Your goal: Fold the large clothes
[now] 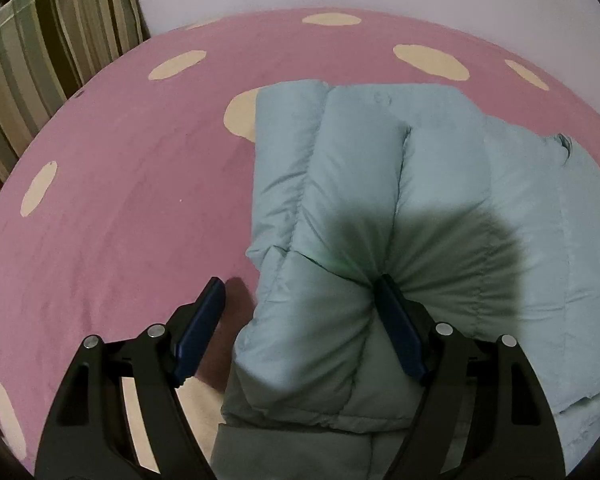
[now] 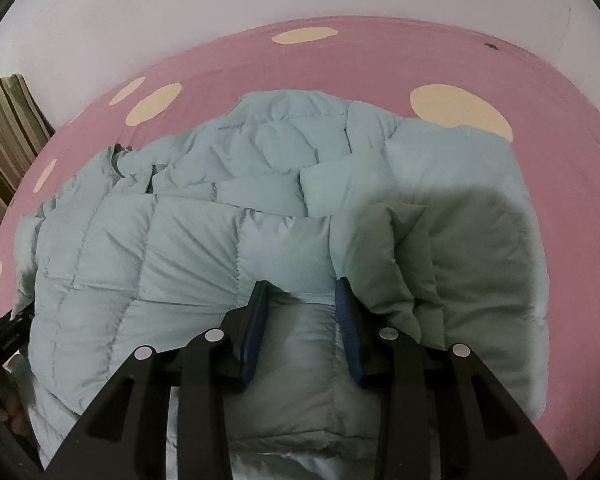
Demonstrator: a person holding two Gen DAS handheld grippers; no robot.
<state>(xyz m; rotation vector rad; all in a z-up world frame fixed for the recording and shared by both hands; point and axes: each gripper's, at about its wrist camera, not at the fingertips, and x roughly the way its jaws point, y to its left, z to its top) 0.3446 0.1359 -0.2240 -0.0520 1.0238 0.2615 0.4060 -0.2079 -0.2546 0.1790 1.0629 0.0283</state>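
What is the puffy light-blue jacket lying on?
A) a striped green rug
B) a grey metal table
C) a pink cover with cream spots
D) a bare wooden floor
C: the puffy jacket rests on a pink cover dotted with cream ovals, seen all around it in both claw views.

The pale blue quilted puffer jacket (image 1: pixel 380 184) was smooth cloth with a faint sheen. The pink bedsheet with cream oval spots (image 1: pixel 120 200) looked matt and velvety. The left claw (image 1: pixel 300 286) was matt black plastic with shiny metal rivets.
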